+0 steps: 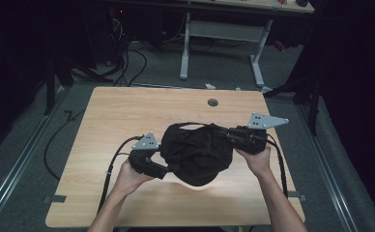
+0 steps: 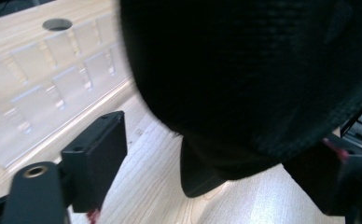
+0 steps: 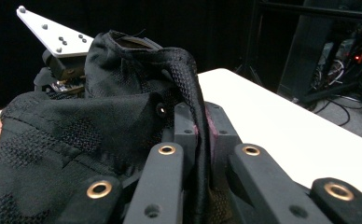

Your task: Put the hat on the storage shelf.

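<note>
Item: black cap (image 1: 196,153), held off the table (image 1: 122,113) between my two grippers. Right gripper (image 3: 200,140): jaws clenched on a thick mesh-textured strap or rim edge of the cap, the pink pad faces pressed to it from both sides in the right gripper view; the fabric rises from the pinch in a curved band and falls away as a crumpled panel with a small metal eyelet. Left gripper (image 2: 226,154): one jaw stands clear over bare wood with red at its pad; the other is dark against the cloth at the far side, and the cap hangs across the gap, so I cannot tell whether that gripper pinches it or merely sits under it. In the high view the left gripper (image 1: 162,169) is at the cap's near-left edge and the right gripper (image 1: 230,135) at its far-right edge. Step in hand, as I judge it: spreading or reshaping the cap between two holds. Next move calls for a sure left grip before any pull, and an even pull so the soft crown does not fold. Materials: woven black cloth, soft, patterned in patches; stiff curved brim below. Table: pale wood grain, smooth, with a round cable hole (image 1: 212,102) near its far edge.
</note>
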`<state>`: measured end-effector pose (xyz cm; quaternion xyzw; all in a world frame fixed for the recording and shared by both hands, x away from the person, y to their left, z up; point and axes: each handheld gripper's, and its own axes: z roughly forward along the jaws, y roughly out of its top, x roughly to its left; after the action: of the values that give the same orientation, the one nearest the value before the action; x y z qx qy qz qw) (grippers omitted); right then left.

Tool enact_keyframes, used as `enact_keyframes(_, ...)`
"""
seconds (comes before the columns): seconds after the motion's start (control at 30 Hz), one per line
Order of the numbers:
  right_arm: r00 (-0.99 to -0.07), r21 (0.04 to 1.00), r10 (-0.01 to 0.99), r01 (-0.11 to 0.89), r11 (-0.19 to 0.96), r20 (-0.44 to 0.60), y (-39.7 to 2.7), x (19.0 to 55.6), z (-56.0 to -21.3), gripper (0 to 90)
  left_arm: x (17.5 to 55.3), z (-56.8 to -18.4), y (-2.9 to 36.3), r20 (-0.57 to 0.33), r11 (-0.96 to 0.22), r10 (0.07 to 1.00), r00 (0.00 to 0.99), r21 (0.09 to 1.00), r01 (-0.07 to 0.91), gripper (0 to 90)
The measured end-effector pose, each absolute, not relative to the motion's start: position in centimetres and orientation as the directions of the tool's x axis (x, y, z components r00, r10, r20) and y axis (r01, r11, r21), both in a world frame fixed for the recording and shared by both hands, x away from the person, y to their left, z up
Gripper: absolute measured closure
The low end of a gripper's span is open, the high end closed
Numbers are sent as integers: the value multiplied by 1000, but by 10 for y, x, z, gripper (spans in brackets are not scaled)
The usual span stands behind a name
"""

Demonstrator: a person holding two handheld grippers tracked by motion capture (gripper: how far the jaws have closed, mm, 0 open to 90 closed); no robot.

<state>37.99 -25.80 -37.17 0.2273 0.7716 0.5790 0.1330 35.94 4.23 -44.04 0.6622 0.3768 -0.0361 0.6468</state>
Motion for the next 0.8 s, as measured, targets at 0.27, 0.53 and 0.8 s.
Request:
enact_keyframes(0.27,-856,952,516,184,244,33,-253,385,-371,852,352,-441,39,-522,52,411,748,832,553,360)
enact_keyframes(0.53,-837,955,546,198,221,47,-250,395,-378,850,348,-443,34,-507,6,422,752,830,557,537)
enact_keyframes(0.8,-834,955,550,193,227,37,-241,400,-374,846,340,-439,29,-481,-47,427,765,834,550,643)
